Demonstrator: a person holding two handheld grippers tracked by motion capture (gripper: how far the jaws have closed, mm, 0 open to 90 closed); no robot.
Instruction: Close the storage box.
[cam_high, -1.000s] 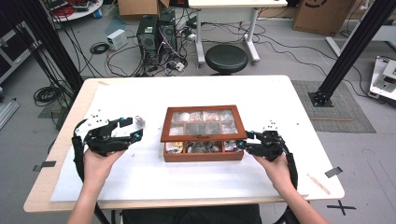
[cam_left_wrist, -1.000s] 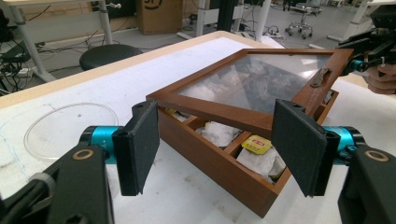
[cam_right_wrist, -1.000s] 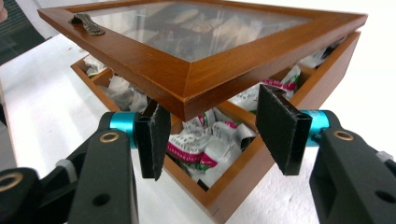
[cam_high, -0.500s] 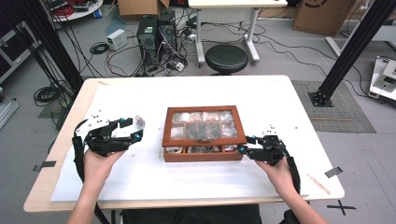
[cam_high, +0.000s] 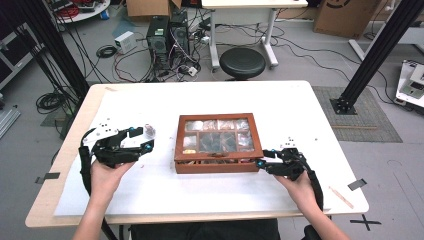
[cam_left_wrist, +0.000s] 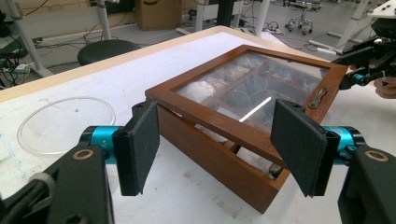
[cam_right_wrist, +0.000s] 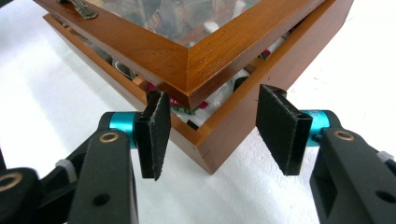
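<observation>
A brown wooden box (cam_high: 217, 167) with a glass lid and several compartments of small items sits mid-table. Its lid stands slightly ajar, with a gap along the front (cam_right_wrist: 219, 100). My right gripper (cam_high: 264, 159) is at the box's front right corner. In the right gripper view it (cam_right_wrist: 217, 135) is open, and the corner pokes between the pads without touching them. My left gripper (cam_high: 142, 139) hovers left of the box, a hand's width away. Its jaws (cam_left_wrist: 219, 140) are open with nothing gripped, and point at the box (cam_left_wrist: 210, 154).
A clear round dish (cam_left_wrist: 65, 123) lies on the white sheet beside the left gripper, seen as a dish (cam_high: 149, 131) in the high view. A metal latch (cam_left_wrist: 320, 98) sits on the lid's front edge. A stool (cam_high: 242, 62), cables and computers stand on the floor behind the table.
My right gripper has slid a little nearer along the box's right side to its front corner. The left gripper and the box have kept still.
</observation>
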